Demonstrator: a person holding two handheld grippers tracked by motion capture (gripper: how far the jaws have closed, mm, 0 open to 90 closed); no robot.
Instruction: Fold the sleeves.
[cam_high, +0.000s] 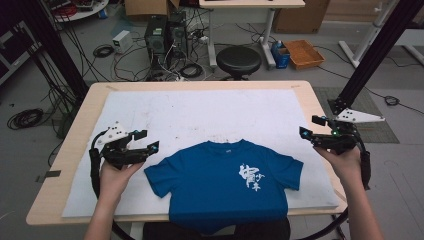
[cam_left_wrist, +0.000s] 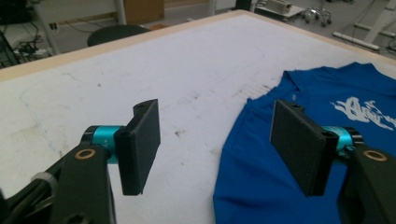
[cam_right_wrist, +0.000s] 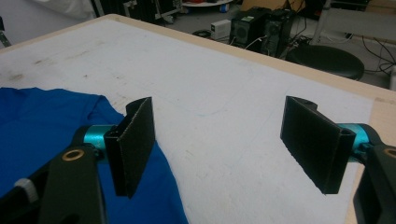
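A blue T-shirt (cam_high: 225, 182) with white print lies flat, front up, at the near middle of the white board (cam_high: 200, 110); its hem hangs over the near edge. My left gripper (cam_high: 146, 141) hovers open just left of the shirt's left sleeve. In the left gripper view the gripper (cam_left_wrist: 215, 140) has its jaws wide apart, with the shirt (cam_left_wrist: 289, 154) under the right jaw. My right gripper (cam_high: 311, 126) is open near the board's right edge, beyond the right sleeve. In the right gripper view the gripper (cam_right_wrist: 217, 140) holds nothing, and the shirt (cam_right_wrist: 51, 126) lies at the left.
The board rests on a wooden table (cam_high: 75, 135). Behind the table stand a black stool (cam_high: 238, 60), computer towers (cam_high: 165, 35), tangled cables and a cardboard tray (cam_high: 303, 53). Black frame posts (cam_high: 370, 55) rise at both sides.
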